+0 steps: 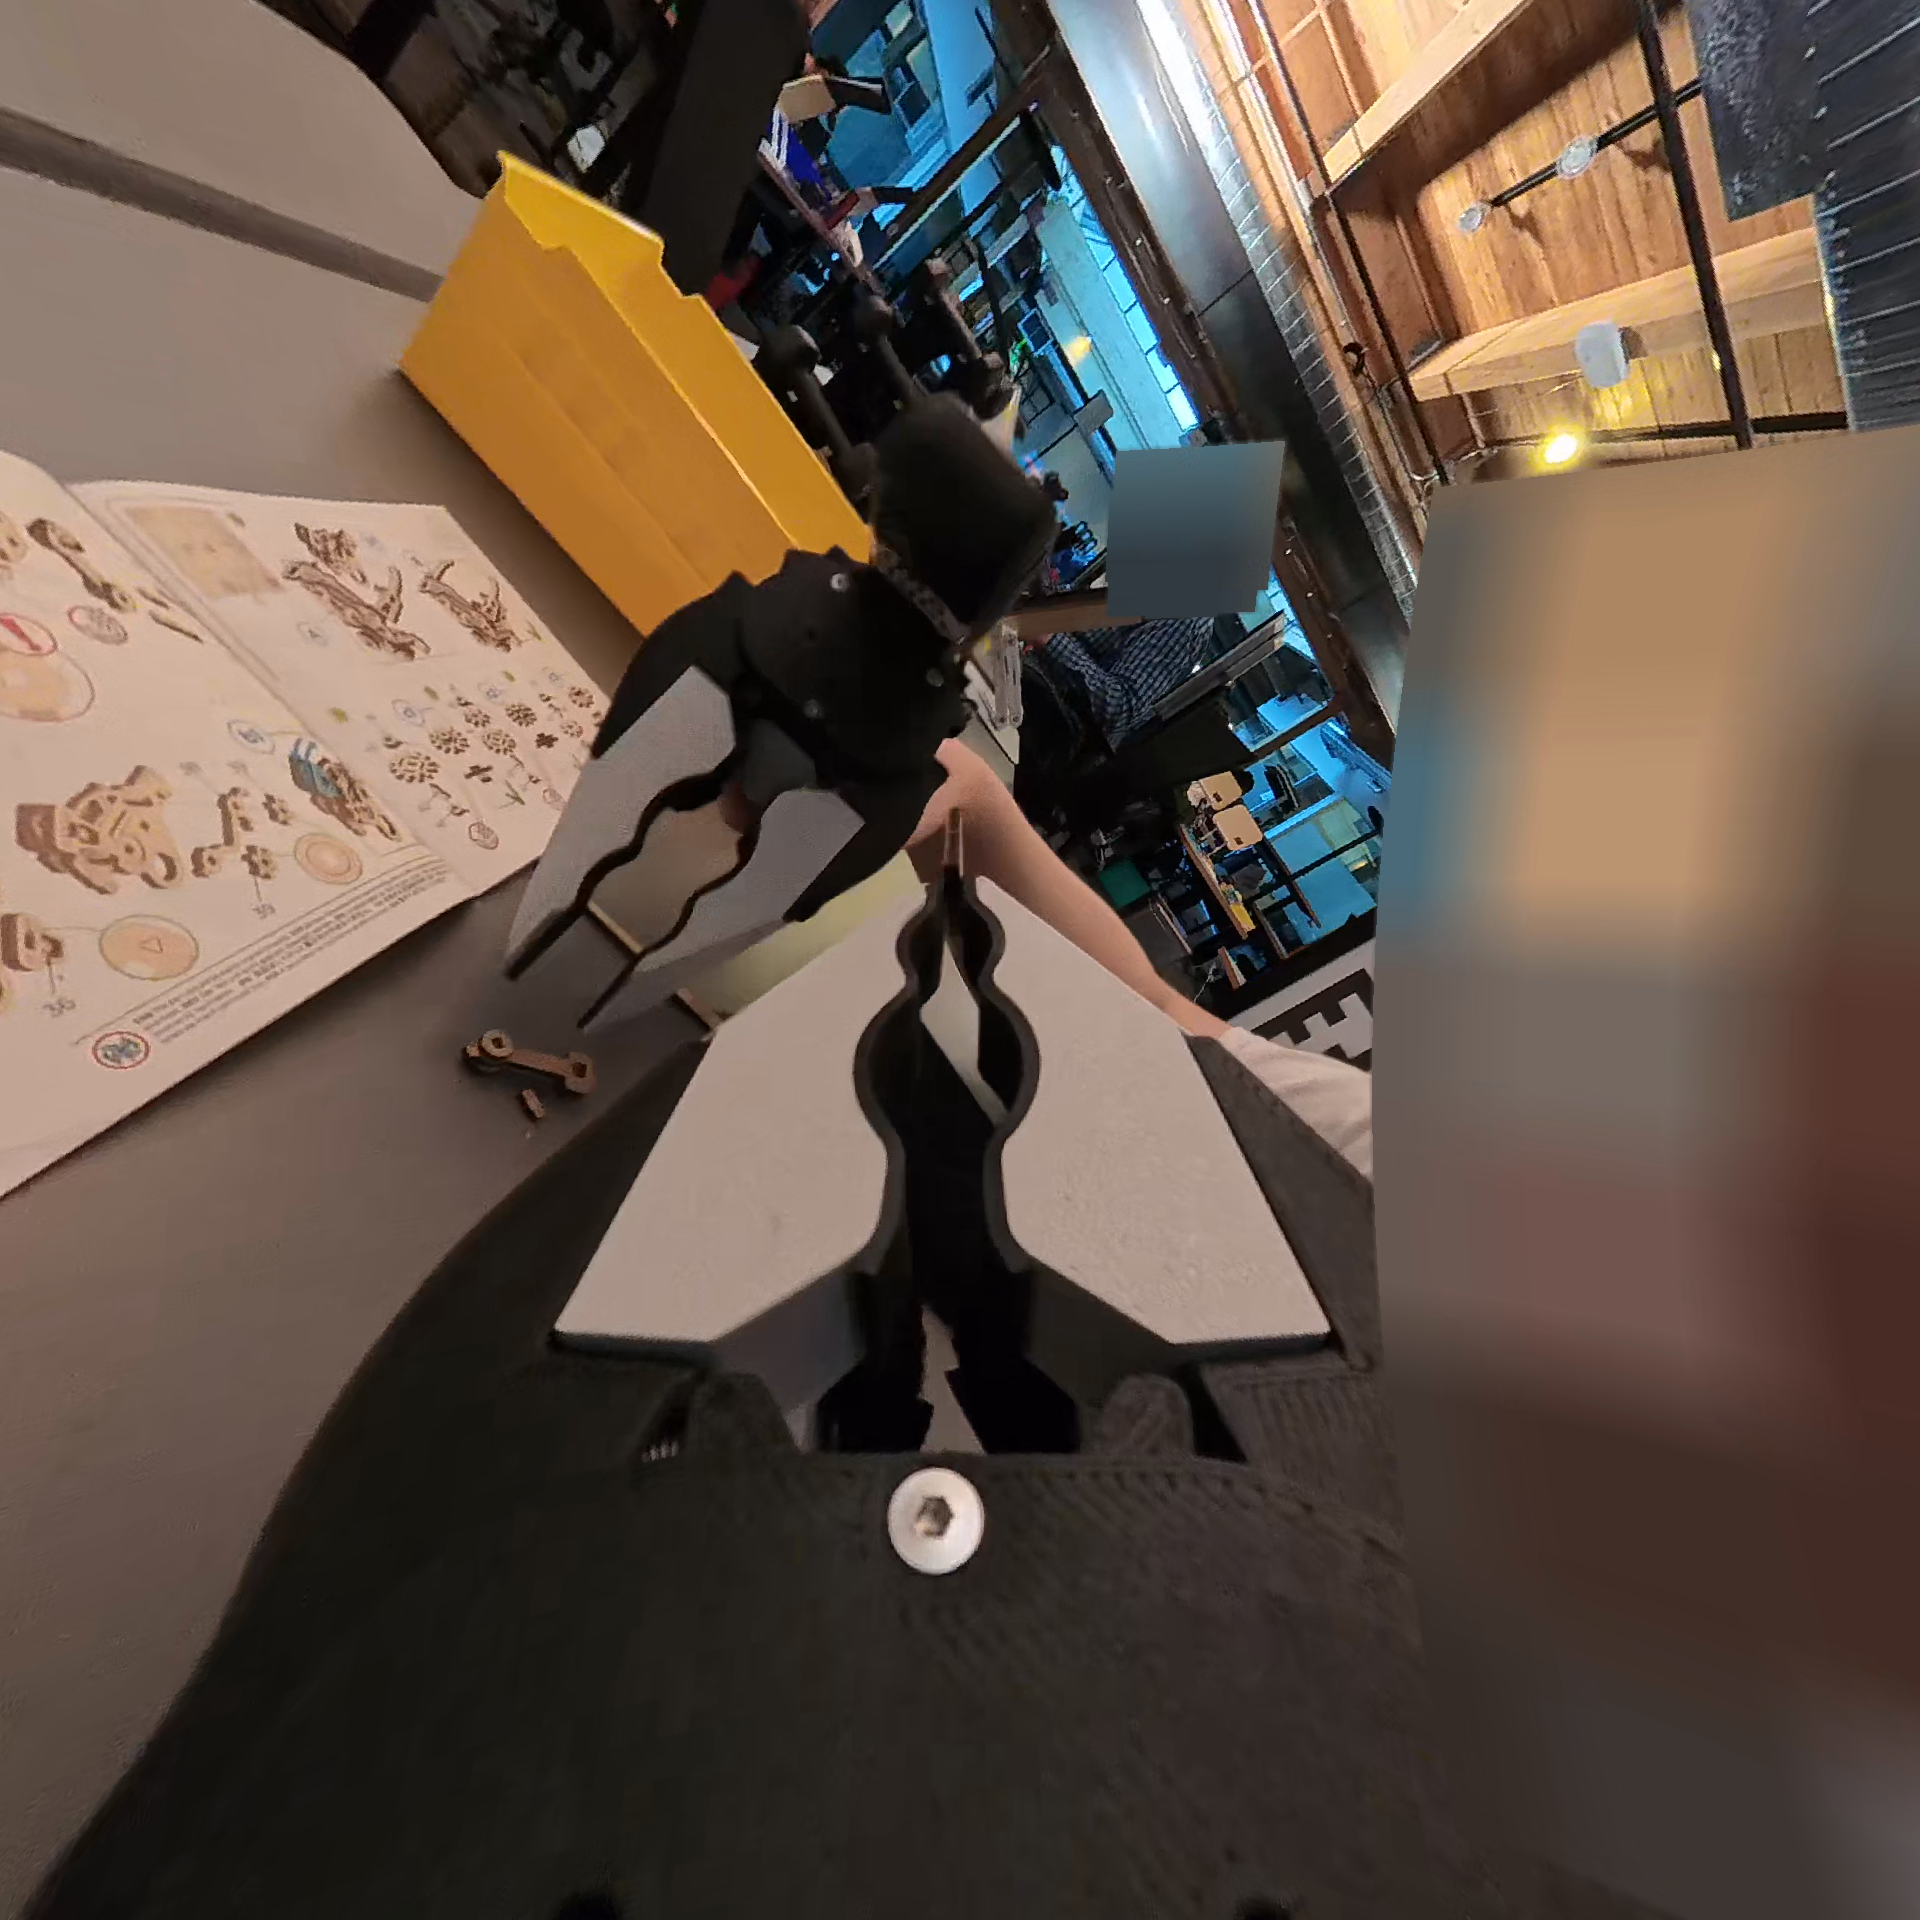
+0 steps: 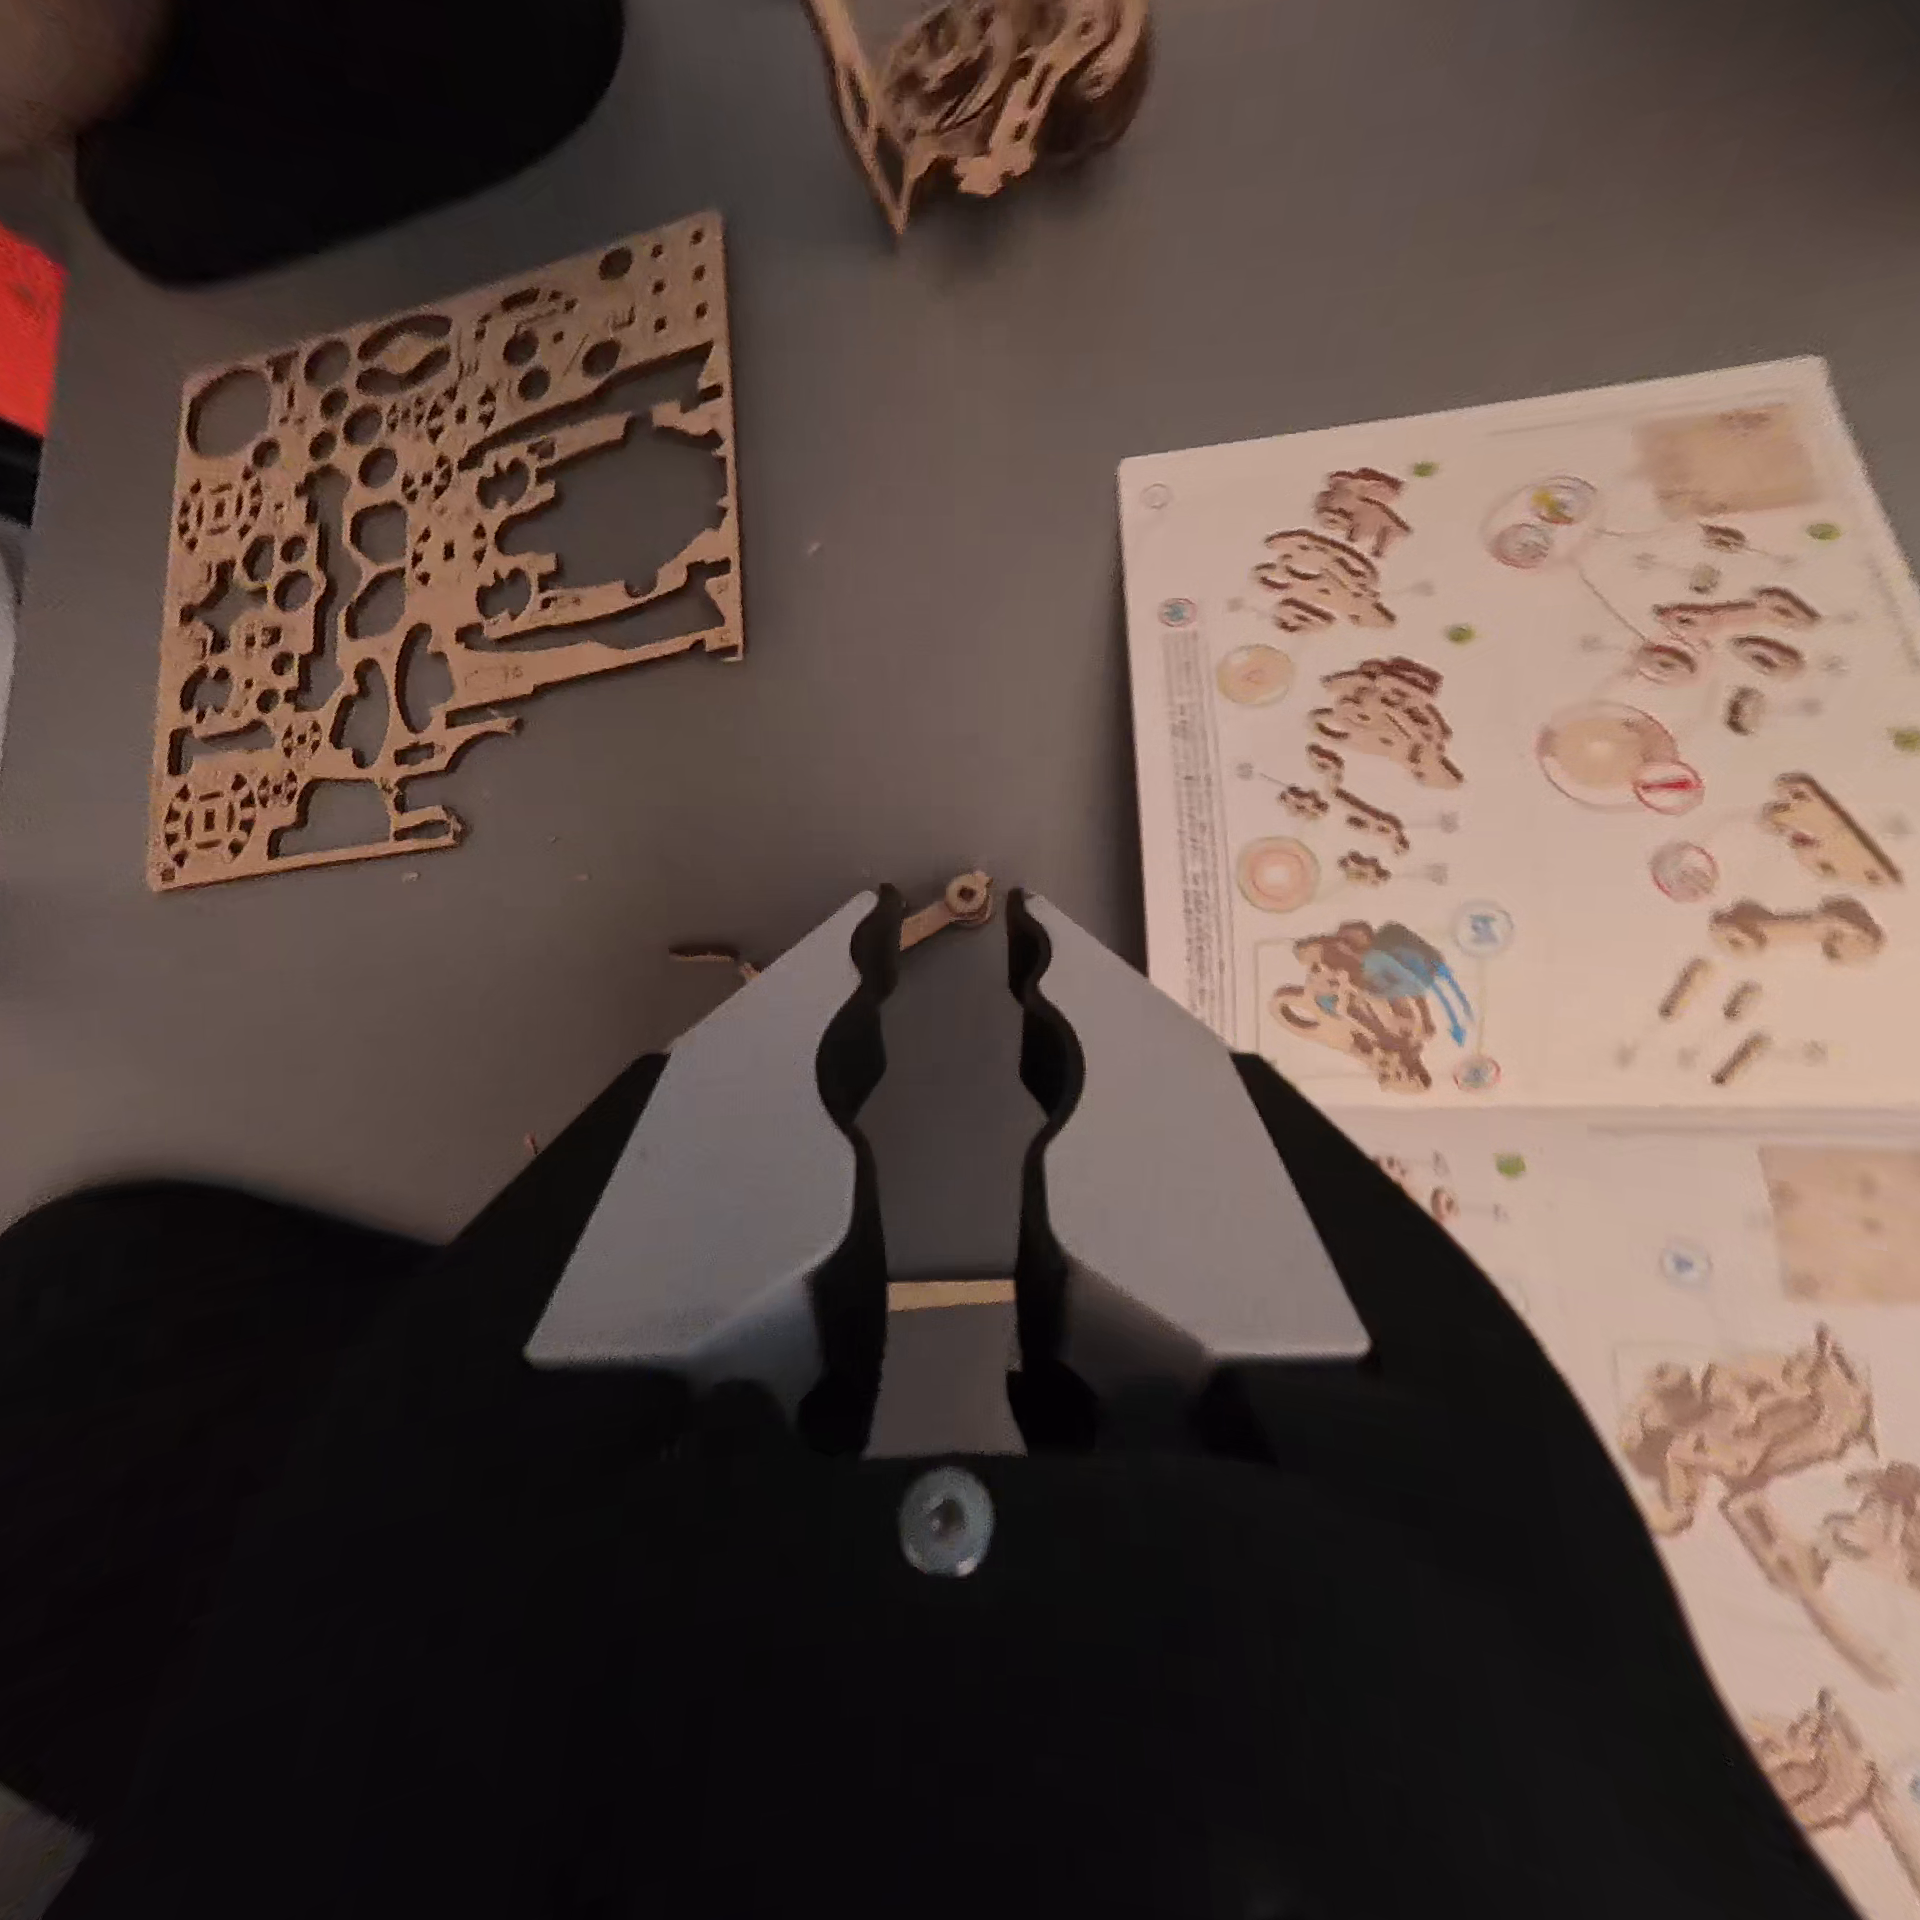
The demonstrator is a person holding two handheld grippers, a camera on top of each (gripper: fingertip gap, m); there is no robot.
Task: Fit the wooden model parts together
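In the right wrist view my right gripper (image 2: 948,914) is open and points down at the grey table. A small wooden lever part (image 2: 951,907) lies on the table between its fingertips. The left wrist view shows the same gripper (image 1: 556,992), open, just above that part (image 1: 530,1070). My left gripper (image 1: 951,894) is held up off the table and is shut on a thin wooden piece (image 1: 954,844) that sticks out edge-on past its tips. A partly built wooden model (image 2: 987,94) stands at the far edge of the right wrist view.
A punched-out wooden sheet (image 2: 447,551) lies flat to the left. An open instruction booklet (image 2: 1507,779) lies to the right, and also shows in the left wrist view (image 1: 260,779). A yellow bin (image 1: 623,416) stands behind it. A small wood scrap (image 2: 707,951) lies near the right gripper. My hands' fingertips stand some 15 cm from each other. My left tips are about 15 cm from the small wood scrap (image 2: 707,951), my right tips only 6 cm.
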